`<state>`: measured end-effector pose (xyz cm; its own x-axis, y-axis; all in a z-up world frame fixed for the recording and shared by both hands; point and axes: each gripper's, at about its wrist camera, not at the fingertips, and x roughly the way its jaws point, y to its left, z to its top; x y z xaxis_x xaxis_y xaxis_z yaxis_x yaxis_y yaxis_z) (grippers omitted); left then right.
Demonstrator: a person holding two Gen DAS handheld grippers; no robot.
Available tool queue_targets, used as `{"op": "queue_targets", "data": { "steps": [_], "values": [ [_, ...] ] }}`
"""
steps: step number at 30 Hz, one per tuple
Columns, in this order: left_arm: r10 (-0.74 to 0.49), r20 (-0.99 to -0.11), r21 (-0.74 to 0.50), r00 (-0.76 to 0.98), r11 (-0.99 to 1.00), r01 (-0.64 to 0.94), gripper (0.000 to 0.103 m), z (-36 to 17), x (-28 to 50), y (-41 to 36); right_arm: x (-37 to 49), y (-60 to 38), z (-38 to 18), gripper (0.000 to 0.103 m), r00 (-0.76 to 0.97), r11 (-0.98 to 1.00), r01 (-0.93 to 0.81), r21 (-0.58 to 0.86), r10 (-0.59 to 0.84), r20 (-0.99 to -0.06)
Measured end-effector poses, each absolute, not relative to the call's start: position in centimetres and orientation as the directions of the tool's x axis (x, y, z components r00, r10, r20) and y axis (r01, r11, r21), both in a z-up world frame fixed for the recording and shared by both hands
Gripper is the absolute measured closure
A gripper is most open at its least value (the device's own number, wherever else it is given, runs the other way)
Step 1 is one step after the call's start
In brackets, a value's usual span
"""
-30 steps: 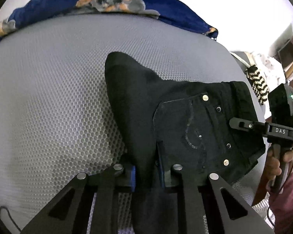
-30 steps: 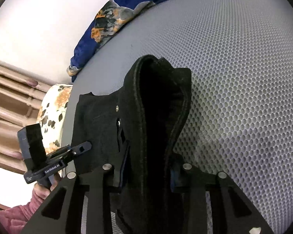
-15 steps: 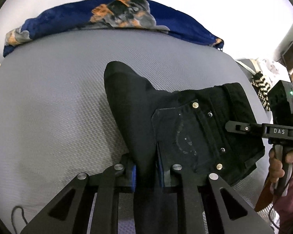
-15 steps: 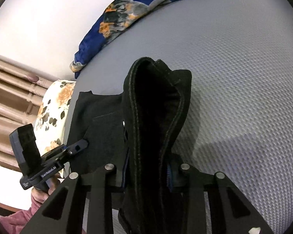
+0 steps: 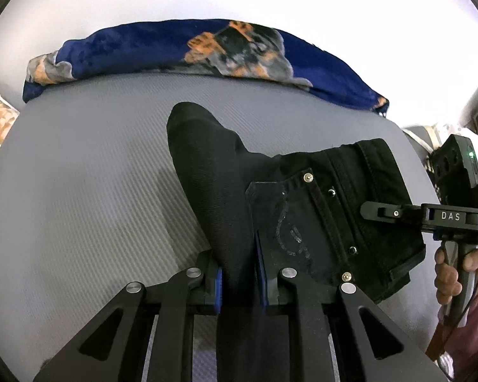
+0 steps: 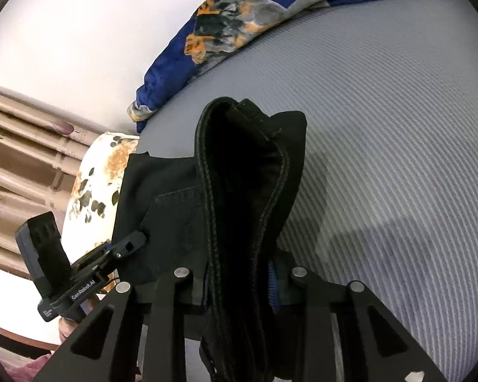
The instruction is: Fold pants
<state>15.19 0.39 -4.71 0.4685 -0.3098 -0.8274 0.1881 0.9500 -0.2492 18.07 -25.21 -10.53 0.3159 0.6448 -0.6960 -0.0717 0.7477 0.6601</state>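
The black pants [image 5: 306, 210] hang lifted above the grey bed [image 5: 79, 191], back pocket with rivets facing the left wrist camera. My left gripper [image 5: 239, 281] is shut on a bunched fold of the pants at the crotch side. My right gripper [image 6: 239, 281] is shut on the thick waistband edge of the pants [image 6: 239, 175]. In the left wrist view the right gripper [image 5: 371, 211] pinches the waistband at the right. In the right wrist view the left gripper [image 6: 137, 240] holds the far corner of the cloth.
A blue blanket with orange and grey print [image 5: 207, 54] lies along the bed's far edge by the white wall. A floral pillow [image 6: 98, 184] and beige curtains [image 6: 22, 159] are to the left. Striped and white items [image 5: 436, 137] lie beyond the bed's right side.
Both grippers have risen with the pants, so the bed looks farther away and more of the blanket and wall shows. The grips are unchanged.
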Motion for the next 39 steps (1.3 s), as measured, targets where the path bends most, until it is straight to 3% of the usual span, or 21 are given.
{"op": "queue_targets", "data": {
  "steps": [20,22,26,29,33,39],
  "values": [
    [-0.301,-0.827,-0.263,0.475,0.954,0.146,0.085,-8.0,27.5,3.2,30.0,-23.9,-10.5,0.078,0.359,0.794,-0.053,0.605,0.581,-0.731],
    [-0.299,-0.842,-0.268,0.450,0.954,0.133,0.082,-9.6,28.1,3.7,30.5,-24.3,-11.3,0.078,0.366,0.811,-0.034,0.584,0.553,-0.748],
    [-0.298,-0.853,-0.280,0.429,0.954,0.108,0.066,-11.7,28.1,4.3,30.4,-24.4,-12.7,0.066,0.366,0.872,-0.035,0.488,0.466,-0.805],
    [-0.261,-0.853,-0.242,0.452,0.965,0.100,0.060,-11.7,27.7,4.0,29.7,-24.3,-12.9,0.058,0.385,0.904,-0.052,0.425,0.411,-0.826],
    [-0.168,-0.862,-0.151,0.478,0.986,0.074,0.043,-11.3,26.8,3.5,28.2,-24.2,-12.8,0.051,0.401,0.935,-0.059,0.351,0.344,-0.849],
    [-0.067,-0.847,-0.044,0.527,0.997,0.056,0.042,-9.8,24.2,2.6,24.9,-23.4,-11.4,0.047,0.461,0.973,-0.080,0.218,0.230,-0.857]
  ]
}}
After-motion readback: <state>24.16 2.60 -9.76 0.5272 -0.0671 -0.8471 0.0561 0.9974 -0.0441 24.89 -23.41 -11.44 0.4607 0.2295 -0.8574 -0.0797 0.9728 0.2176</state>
